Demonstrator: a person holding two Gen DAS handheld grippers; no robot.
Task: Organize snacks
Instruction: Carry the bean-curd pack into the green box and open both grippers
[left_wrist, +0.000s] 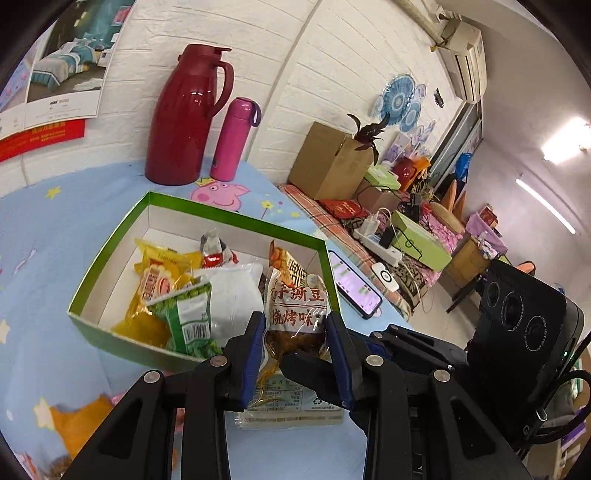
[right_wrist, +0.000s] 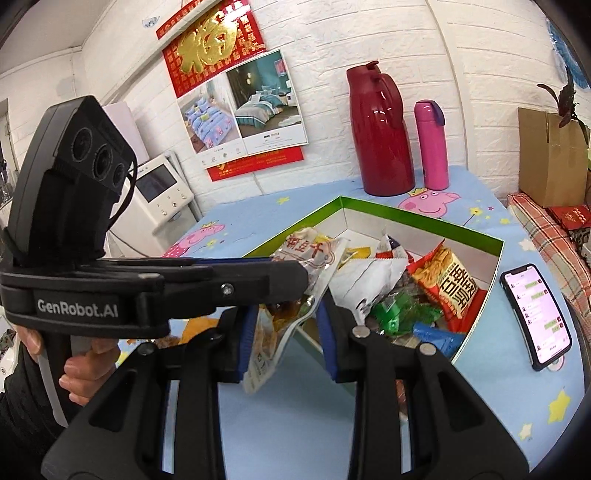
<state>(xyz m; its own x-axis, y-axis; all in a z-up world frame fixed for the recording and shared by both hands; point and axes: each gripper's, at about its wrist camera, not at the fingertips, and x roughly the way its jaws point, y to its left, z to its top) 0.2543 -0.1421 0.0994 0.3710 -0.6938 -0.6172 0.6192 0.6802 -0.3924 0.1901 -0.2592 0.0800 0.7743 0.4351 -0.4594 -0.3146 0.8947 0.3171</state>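
A clear brown tofu snack packet (left_wrist: 295, 314) with red lettering hangs over the near corner of the green-rimmed box (left_wrist: 236, 218). My left gripper (left_wrist: 295, 321) is shut on the packet's two side edges. In the right wrist view it reaches in from the left (right_wrist: 299, 277) and holds the packet (right_wrist: 266, 347) by its top. My right gripper (right_wrist: 288, 314) stands open around the packet's lower half, with only its left pad touching. In the left wrist view one of its fingers (left_wrist: 306, 369) crosses in front of the packet. The box (right_wrist: 424, 218) holds several snack bags, among them yellow (left_wrist: 159, 284), green (left_wrist: 188, 317), white (left_wrist: 232, 295) and orange (right_wrist: 447, 280).
A red jug (left_wrist: 184, 118) and a pink bottle (left_wrist: 232, 140) stand behind the box by the wall. A lit phone (right_wrist: 535, 314) lies to the box's right. An orange packet (left_wrist: 77, 424) lies near the table's front left. A hand (right_wrist: 85, 365) grips the left tool's handle.
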